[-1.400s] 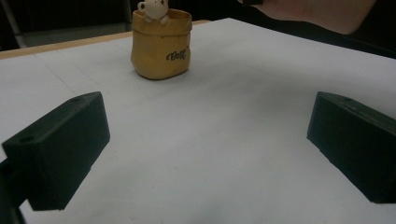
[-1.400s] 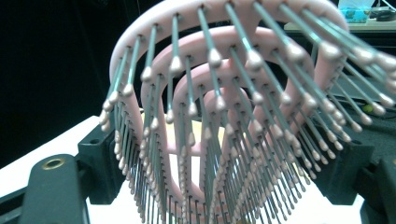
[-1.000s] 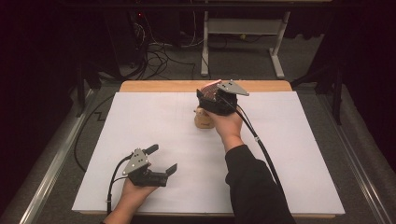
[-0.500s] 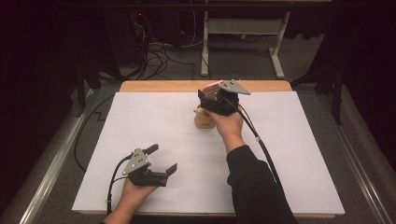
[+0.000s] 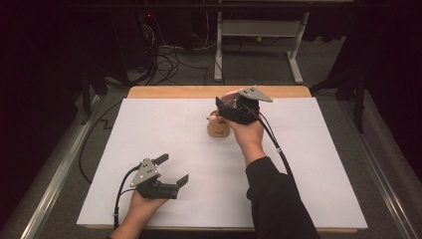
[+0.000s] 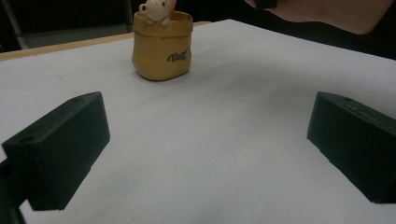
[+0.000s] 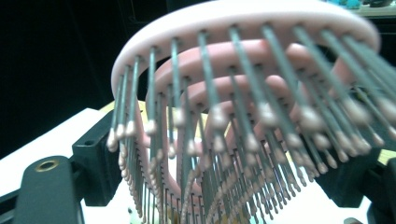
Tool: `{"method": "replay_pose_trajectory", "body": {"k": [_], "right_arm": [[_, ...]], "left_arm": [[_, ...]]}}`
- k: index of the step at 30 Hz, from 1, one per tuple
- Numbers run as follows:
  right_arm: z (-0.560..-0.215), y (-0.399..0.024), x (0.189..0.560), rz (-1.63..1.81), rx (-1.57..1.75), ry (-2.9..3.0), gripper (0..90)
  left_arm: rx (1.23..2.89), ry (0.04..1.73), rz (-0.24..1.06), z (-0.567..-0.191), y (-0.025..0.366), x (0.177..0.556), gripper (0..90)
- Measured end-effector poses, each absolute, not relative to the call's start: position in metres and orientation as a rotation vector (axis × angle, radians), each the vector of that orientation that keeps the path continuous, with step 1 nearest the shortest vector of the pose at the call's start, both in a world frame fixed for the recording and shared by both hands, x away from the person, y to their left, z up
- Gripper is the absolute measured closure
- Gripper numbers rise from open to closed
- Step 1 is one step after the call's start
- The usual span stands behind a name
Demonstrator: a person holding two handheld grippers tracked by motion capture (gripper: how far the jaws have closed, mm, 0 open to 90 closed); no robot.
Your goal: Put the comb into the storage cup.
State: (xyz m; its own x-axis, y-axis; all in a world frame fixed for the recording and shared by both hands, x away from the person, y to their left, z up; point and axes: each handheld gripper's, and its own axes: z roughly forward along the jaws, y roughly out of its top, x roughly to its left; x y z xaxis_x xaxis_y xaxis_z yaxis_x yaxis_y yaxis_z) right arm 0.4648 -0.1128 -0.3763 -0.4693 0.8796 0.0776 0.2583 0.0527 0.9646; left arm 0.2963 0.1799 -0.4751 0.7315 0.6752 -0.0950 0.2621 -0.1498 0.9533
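My right gripper (image 5: 219, 110), jaws just opening around the pink hairbrush (image 7: 243, 116), stands it in the yellow pot (image 6: 161, 45); withdrawing remains; left gripper (image 5: 171, 172) spread idle

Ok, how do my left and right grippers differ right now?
The left gripper sits low on the white sheet near the front edge, with its jaws wide and empty. The right gripper is raised over the yellow pouch. Its narrower jaws have just been opening, with a pink hairbrush between them. Both are black and hand-held.

Dark room: grey carpet floor (image 5: 189, 74), tangled cables (image 5: 169, 55), white desk frame (image 5: 259, 35) behind.
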Motion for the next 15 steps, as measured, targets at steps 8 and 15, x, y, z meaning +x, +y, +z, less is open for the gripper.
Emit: {"method": "replay_pose_trajectory", "body": {"k": [8, 15], "right_arm": [[-0.379, -0.120, 0.463, 1.424, 1.160, 1.782, 16.0], [-0.380, -0.127, 0.460, 1.412, 1.167, 1.786, 14.9]], "left_arm": [[1.730, 0.744, 0.427, -0.475, 0.179, 0.296, 0.0], [1.723, 0.752, 0.431, -0.474, 0.181, 0.296, 0.0]]}}
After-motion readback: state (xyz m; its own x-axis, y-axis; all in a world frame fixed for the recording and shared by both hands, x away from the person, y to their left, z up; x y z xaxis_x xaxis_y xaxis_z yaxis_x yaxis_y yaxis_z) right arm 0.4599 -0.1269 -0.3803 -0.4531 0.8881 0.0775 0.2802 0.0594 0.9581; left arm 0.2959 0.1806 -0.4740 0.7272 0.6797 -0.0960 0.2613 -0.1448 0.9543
